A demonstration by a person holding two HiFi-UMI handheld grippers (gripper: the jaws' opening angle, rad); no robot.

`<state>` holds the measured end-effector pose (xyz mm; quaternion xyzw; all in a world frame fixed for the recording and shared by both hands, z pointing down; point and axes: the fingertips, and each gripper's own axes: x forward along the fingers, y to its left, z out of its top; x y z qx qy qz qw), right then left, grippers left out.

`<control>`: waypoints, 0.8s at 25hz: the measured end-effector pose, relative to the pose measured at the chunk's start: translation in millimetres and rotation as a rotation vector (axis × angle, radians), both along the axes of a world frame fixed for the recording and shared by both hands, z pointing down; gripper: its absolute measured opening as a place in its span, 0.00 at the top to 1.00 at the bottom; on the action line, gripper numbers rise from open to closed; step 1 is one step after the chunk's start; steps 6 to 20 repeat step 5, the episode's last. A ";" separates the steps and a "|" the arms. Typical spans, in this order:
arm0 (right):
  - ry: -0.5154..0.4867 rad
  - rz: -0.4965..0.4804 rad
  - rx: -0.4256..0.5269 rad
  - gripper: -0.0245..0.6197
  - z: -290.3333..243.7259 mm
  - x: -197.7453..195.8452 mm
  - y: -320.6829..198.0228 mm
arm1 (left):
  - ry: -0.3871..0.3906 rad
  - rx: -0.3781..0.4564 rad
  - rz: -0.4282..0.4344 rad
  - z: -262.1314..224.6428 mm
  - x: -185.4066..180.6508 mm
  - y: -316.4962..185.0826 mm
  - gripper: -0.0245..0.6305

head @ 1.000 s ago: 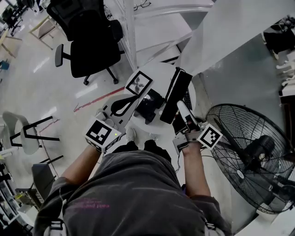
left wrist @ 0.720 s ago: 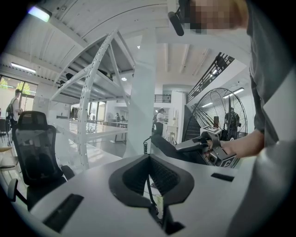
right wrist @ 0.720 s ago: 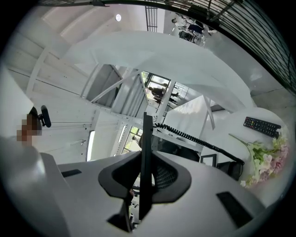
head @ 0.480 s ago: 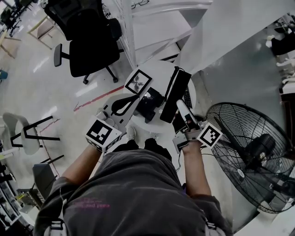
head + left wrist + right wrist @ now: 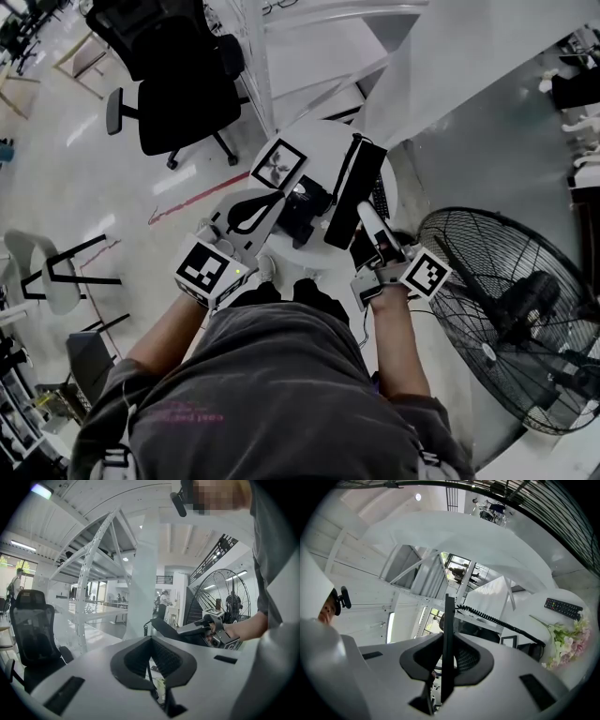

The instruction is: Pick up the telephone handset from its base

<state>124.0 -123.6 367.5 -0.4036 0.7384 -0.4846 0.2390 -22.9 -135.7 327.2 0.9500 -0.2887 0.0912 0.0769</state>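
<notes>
The black telephone handset stands lifted above the small round white table, its coiled cord trailing off. My right gripper is shut on the handset's lower part; in the right gripper view the handset shows edge-on between the jaws. The black telephone base sits on the table left of the handset. My left gripper hovers over the table's near left side, shut with nothing in it. In the left gripper view the held handset and the right gripper appear at the right.
A framed picture stands on the table's left. A remote and pink flowers lie on the table. A large floor fan stands at the right. A black office chair and white shelf posts are behind.
</notes>
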 end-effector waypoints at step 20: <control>0.000 -0.003 -0.005 0.85 6.1 3.6 -0.3 | -0.006 -0.070 -0.013 4.7 4.4 3.5 0.94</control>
